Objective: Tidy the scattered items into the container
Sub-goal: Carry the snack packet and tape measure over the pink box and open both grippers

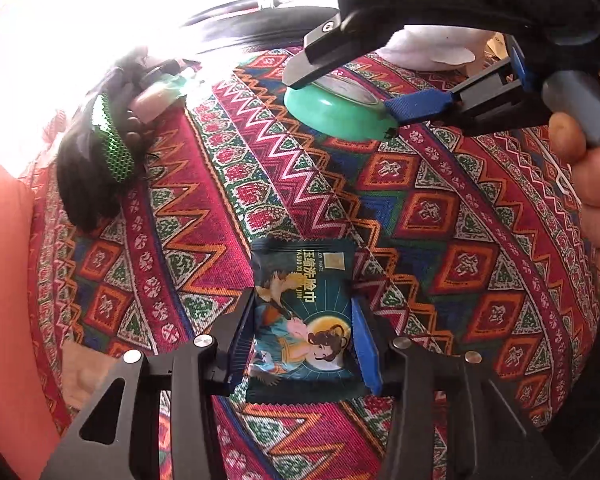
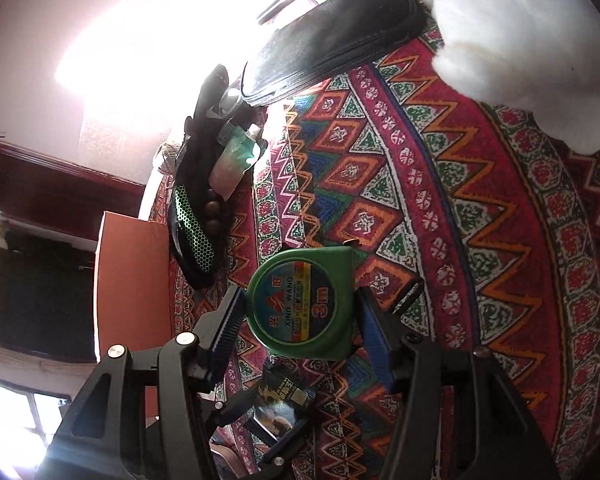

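Observation:
A dark teal sachet (image 1: pixel 304 324) with a cartoon figure lies on the patterned cloth between the fingers of my left gripper (image 1: pixel 303 334), which stands open around it, pads close to its sides. A green 3 m tape measure (image 2: pixel 306 304) sits between the fingers of my right gripper (image 2: pixel 300 320), which is open around it. In the left wrist view the tape measure (image 1: pixel 336 110) and the right gripper (image 1: pixel 348 88) show at the top. The sachet also shows in the right wrist view (image 2: pixel 284 404), below the tape measure.
A black pouch with green mesh (image 1: pixel 100 152) (image 2: pixel 192 224) lies open at the cloth's left edge, holding small bottles and beads. A black zipped case (image 2: pixel 332 36) lies at the back. A white plush object (image 2: pixel 532 44) sits at the far right. An orange surface (image 2: pixel 132 280) borders the left.

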`<state>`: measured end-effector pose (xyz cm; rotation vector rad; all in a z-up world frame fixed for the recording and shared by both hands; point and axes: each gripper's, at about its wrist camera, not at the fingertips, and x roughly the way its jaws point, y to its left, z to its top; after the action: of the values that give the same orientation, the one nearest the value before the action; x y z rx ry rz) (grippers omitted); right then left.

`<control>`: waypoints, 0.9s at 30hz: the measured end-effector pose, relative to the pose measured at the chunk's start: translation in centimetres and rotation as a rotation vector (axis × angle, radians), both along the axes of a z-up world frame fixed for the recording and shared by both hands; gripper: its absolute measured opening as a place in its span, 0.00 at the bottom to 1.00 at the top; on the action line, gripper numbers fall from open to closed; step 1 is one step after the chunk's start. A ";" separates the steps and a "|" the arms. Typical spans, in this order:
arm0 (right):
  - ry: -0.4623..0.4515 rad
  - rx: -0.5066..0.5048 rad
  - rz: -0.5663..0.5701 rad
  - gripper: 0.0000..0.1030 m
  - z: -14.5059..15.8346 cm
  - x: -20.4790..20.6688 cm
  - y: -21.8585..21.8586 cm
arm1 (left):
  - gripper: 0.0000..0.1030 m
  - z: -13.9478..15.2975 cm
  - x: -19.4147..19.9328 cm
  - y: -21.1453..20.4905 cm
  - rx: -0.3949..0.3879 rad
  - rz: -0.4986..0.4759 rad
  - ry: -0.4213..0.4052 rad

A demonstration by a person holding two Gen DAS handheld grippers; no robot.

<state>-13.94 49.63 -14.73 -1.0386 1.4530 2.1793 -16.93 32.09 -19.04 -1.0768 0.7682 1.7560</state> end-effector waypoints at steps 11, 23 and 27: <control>0.113 0.085 0.088 0.53 6.2 -1.9 -5.3 | 0.41 9.0 -1.4 -6.3 0.241 0.148 0.044; 0.292 0.266 0.379 0.53 15.1 -11.5 -21.2 | 0.41 19.4 -15.7 -26.6 0.525 0.660 0.182; 0.278 0.338 0.503 0.53 15.7 -16.2 -27.7 | 0.41 16.9 -19.6 -31.7 0.507 0.797 0.141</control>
<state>-30.12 21.98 1.01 -1.0958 0.9258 2.8961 -36.53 0.44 -2.12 -0.9646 -0.0934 2.5270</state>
